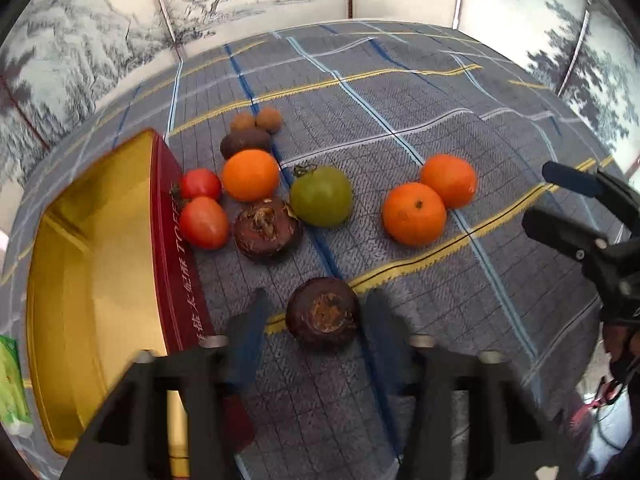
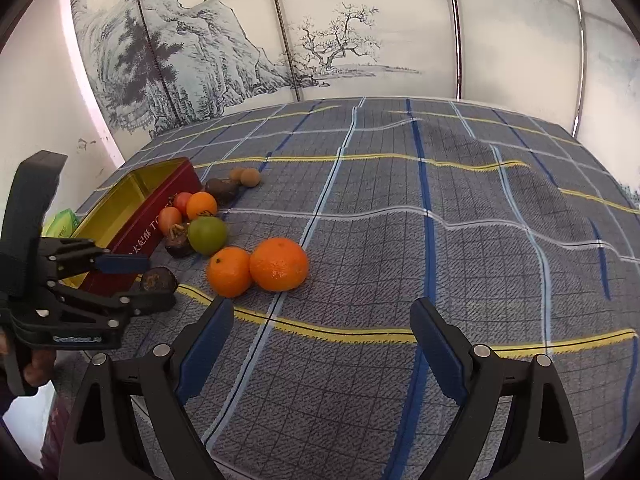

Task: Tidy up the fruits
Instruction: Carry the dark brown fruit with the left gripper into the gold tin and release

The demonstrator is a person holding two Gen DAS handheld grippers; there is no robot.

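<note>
My left gripper point(image 1: 316, 316) is open, its fingers on either side of a dark brown mangosteen point(image 1: 323, 313) on the cloth, not touching it. A second mangosteen point(image 1: 267, 227), a green tomato point(image 1: 321, 196), three oranges point(image 1: 414, 214) point(image 1: 450, 180) point(image 1: 251, 175), two red tomatoes point(image 1: 203, 222), a dark fruit point(image 1: 245, 141) and two small brown fruits point(image 1: 269, 119) lie beyond. An empty red and gold tin point(image 1: 100, 264) stands at the left. My right gripper point(image 2: 322, 320) is open and empty, near two oranges point(image 2: 279, 264); it also shows in the left wrist view point(image 1: 560, 200).
A grey plaid cloth point(image 2: 440, 240) with folds covers the table. A painted folding screen point(image 2: 320, 40) stands behind. A green packet point(image 1: 12, 384) lies left of the tin.
</note>
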